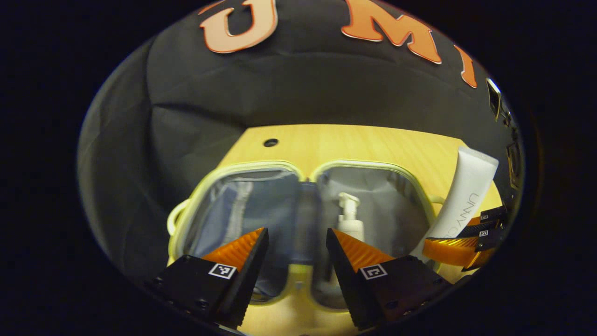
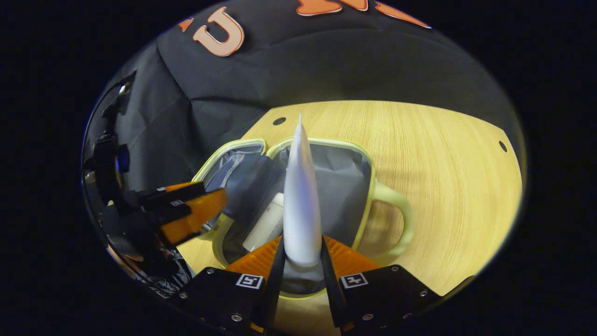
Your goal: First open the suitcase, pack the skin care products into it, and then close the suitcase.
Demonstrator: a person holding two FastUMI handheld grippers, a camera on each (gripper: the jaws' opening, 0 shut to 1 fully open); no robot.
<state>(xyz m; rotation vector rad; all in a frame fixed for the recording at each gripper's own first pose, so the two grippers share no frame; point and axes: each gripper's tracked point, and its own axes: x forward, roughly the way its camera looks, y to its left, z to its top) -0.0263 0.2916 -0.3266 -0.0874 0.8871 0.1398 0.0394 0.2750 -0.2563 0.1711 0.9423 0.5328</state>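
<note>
On the smooth, pale wooden worktop (image 2: 433, 158), with its fine grain and small round holes, lies a small open suitcase with a soft grey lining and a light yellow-green rim (image 1: 298, 179). Black cloth hangs behind the worktop as the booth's wall. Both halves of the suitcase lie flat, side by side, and a curved handle (image 2: 396, 205) sticks out from the right half. To the right of it the wood is bare, right out to the worktop's rounded edge. A white pump bottle (image 1: 349, 215) lies inside the right half. The right hand-held gripper (image 2: 302, 254) is clamped on a smooth white squeeze tube (image 2: 301, 196), which points up over the open case. The left hand-held gripper (image 1: 296, 242) hovers above the suitcase with its fingers apart, holding nothing.
</note>
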